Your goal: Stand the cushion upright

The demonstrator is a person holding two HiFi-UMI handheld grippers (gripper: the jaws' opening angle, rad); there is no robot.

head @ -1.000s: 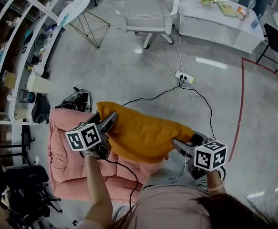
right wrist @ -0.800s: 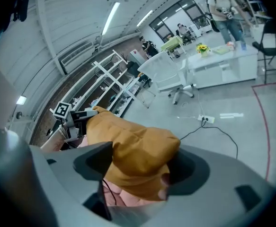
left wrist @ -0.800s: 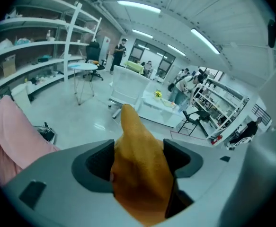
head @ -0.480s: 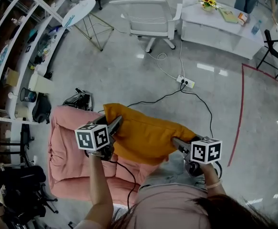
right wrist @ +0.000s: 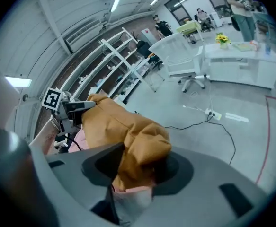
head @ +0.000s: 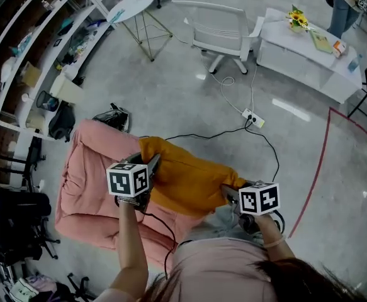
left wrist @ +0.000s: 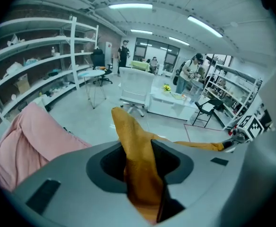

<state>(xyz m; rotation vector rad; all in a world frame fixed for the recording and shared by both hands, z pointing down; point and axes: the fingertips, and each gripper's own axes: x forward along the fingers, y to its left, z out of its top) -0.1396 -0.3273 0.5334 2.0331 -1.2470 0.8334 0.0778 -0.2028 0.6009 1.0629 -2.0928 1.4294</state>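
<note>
The orange cushion lies flat across the pink padded seat, one end toward each gripper. My left gripper is at its left end. In the left gripper view the jaws have just been closing and now pinch a fold of the cushion. My right gripper is at the right end. Its jaws have also just been closing and press on a bunched corner of the cushion. The left gripper shows at the cushion's far end.
A white office chair and a white table with flowers stand beyond. A power strip and black cables lie on the floor ahead. Shelving lines the left side, a black bag sits behind the seat, and a red floor line runs at right.
Both grippers have drawn in onto the cushion's ends and their jaws have narrowed on the fabric. The left one slid along toward the corner, and the right one sank slightly.
</note>
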